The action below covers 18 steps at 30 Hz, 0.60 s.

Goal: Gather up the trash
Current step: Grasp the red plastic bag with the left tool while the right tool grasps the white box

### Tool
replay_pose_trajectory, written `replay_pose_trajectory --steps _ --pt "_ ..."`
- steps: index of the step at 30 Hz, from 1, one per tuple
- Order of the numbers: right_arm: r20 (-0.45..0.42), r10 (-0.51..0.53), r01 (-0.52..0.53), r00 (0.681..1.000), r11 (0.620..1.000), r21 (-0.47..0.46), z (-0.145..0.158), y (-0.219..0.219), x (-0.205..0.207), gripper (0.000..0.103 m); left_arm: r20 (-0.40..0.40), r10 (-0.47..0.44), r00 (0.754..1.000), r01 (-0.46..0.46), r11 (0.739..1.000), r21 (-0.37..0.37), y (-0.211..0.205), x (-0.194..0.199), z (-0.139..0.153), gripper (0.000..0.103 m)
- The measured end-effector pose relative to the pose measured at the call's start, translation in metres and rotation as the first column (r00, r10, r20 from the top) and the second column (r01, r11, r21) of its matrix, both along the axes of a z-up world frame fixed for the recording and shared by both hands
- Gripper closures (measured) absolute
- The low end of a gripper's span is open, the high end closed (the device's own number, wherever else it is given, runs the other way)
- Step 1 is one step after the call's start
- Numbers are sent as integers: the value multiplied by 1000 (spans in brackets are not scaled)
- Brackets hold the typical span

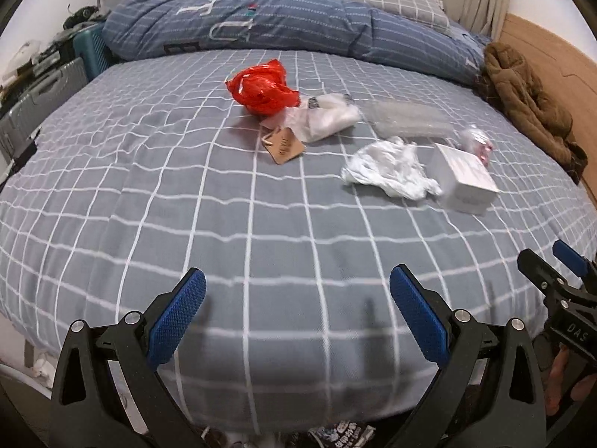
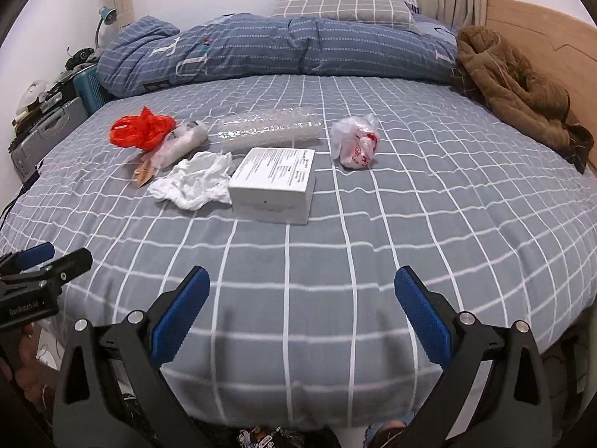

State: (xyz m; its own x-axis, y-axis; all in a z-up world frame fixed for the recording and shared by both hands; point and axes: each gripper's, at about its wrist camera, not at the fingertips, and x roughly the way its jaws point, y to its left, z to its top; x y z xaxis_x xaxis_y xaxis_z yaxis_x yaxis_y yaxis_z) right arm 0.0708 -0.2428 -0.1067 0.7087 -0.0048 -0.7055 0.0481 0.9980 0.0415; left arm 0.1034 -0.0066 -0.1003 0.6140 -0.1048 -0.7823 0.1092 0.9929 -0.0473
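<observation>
Trash lies in the middle of the bed. A red plastic bag sits furthest left, with a clear wrapper and a brown tag beside it. A crumpled white sheet lies against a white box. Behind them is a bubble wrap roll, and to the right a knotted clear bag with red print. My left gripper and right gripper hover open and empty over the bed's near edge, well short of the trash.
A folded blue duvet and a pillow lie along the far side. A brown jacket is heaped by the wooden headboard. Suitcases and clutter stand left of the bed.
</observation>
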Motion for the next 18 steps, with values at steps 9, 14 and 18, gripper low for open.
replay_pose_trajectory --steps 9,14,18 --pt "-7 28 -28 1000 1000 -5 -6 6 43 8 32 30 999 -30 999 20 6 63 0 6" --pt "5 54 -54 999 999 -3 -3 15 64 8 57 48 997 -50 999 21 11 101 6 6" --pt "10 52 -52 999 998 17 0 18 83 8 72 53 996 -55 998 24 14 127 9 6"
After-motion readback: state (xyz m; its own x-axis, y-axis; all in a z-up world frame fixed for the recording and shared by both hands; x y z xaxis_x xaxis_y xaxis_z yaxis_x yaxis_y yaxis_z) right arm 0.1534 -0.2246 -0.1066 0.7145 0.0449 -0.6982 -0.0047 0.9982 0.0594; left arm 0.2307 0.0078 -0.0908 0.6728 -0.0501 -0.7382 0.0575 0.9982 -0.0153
